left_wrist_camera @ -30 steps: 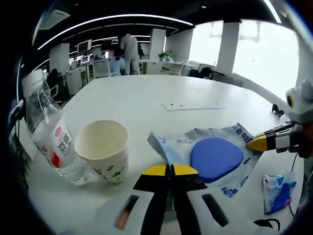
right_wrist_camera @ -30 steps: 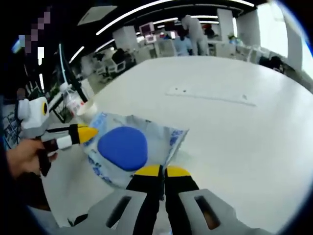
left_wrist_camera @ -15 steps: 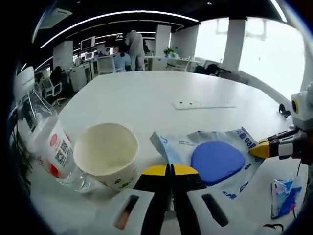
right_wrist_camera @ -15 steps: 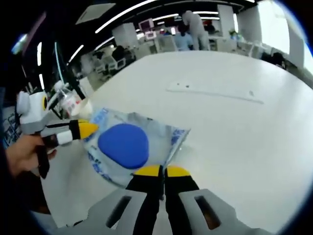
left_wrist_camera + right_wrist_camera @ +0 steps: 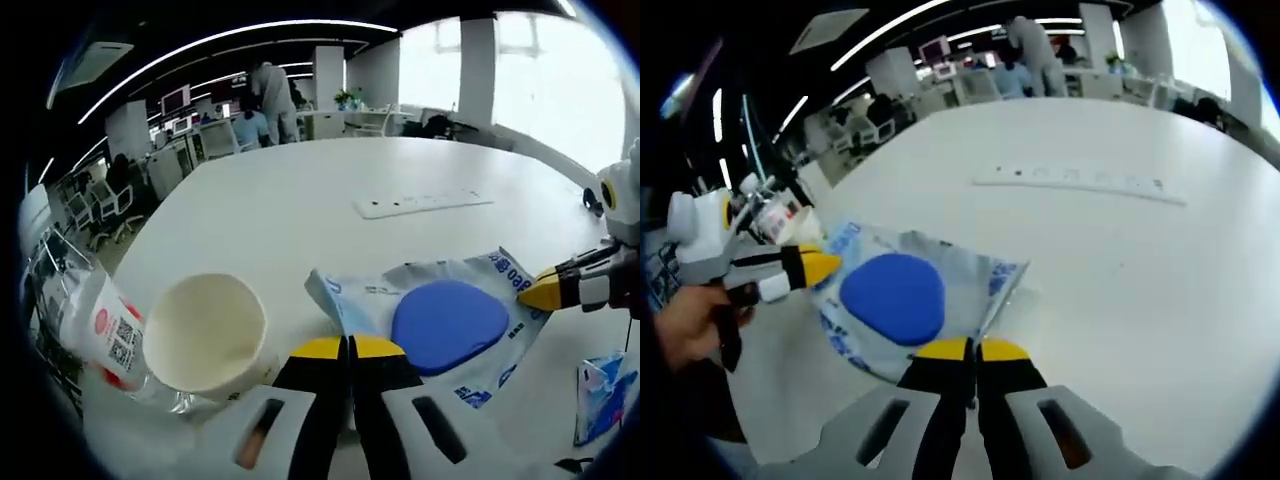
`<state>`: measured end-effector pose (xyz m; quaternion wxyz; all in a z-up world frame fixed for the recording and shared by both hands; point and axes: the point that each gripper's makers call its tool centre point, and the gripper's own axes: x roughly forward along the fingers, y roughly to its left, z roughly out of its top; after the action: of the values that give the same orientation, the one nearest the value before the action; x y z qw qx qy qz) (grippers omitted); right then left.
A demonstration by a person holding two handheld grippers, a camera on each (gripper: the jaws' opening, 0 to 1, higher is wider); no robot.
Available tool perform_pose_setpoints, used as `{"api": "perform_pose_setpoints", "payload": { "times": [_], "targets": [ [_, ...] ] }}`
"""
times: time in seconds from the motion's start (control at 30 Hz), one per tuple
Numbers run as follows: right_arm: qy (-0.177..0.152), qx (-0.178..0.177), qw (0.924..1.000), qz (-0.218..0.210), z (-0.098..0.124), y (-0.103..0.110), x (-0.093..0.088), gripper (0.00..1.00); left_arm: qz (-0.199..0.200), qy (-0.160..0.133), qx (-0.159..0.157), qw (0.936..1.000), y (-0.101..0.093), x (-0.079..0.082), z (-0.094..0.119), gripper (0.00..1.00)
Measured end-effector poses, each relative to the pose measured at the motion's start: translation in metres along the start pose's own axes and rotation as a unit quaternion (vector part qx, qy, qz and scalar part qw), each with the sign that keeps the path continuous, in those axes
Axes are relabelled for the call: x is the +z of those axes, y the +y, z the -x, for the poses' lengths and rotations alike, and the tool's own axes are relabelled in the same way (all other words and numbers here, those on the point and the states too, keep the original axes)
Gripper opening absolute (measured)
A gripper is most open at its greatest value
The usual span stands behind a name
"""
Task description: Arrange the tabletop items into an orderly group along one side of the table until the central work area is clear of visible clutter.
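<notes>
A silver-and-blue printed pouch [image 5: 445, 320] with a blue oval on it lies on the white table [image 5: 290, 200]. My left gripper [image 5: 348, 347] is shut, its yellow tips on the pouch's near edge. My right gripper [image 5: 545, 291] comes in from the right and pinches the opposite edge. In the right gripper view, the pouch [image 5: 895, 295] sits just ahead of my right gripper [image 5: 965, 350], which is shut on its rim, and the left gripper [image 5: 812, 267] holds its left edge. A paper cup [image 5: 205, 335] leans beside a lying water bottle [image 5: 95, 325].
A small blue packet [image 5: 600, 400] lies at the lower right. A flat white strip [image 5: 420, 203] [image 5: 1080, 185] rests farther out on the table. The bottle [image 5: 780, 215] shows behind the left gripper, which a hand [image 5: 690, 325] holds. Desks and people fill the office behind.
Both views have shifted a little with the hands; the cup and bottle now sit lower left in the left gripper view. Both grippers stay shut at the pouch's edges.
</notes>
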<state>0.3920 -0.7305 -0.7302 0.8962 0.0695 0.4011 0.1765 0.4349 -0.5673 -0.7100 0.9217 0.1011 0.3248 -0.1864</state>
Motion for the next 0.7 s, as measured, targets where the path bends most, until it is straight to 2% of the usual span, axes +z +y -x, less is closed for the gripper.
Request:
{"api": "perform_pose_setpoints", "payload": {
  "times": [0.13,0.17,0.27,0.33,0.4,0.7],
  "targets": [
    [-0.001,0.001,1.0000,-0.002,-0.004,0.001,-0.008,0.00,-0.032,0.001,0.008,0.9995,-0.002,0.003,-0.004,0.01],
    [-0.013,0.002,0.9998,-0.012,-0.004,0.001,-0.005,0.00,-0.031,-0.001,0.012,0.9994,-0.001,0.004,-0.005,0.01],
    [-0.015,-0.001,0.9998,-0.009,-0.006,-0.003,-0.001,0.00,-0.027,-0.002,0.014,0.9995,0.000,0.006,-0.007,0.01],
    [-0.016,-0.002,0.9998,-0.010,-0.008,-0.005,0.002,0.00,-0.051,0.010,0.019,0.9985,0.001,0.004,-0.008,0.01],
    [-0.017,-0.002,0.9998,-0.012,-0.009,-0.004,0.004,0.00,-0.073,0.010,0.029,0.9968,0.000,0.005,-0.009,0.01],
    [-0.028,0.001,0.9996,0.007,-0.012,0.000,0.005,0.00,-0.072,0.025,0.043,0.9962,0.007,0.001,-0.011,0.02]
  ]
}}
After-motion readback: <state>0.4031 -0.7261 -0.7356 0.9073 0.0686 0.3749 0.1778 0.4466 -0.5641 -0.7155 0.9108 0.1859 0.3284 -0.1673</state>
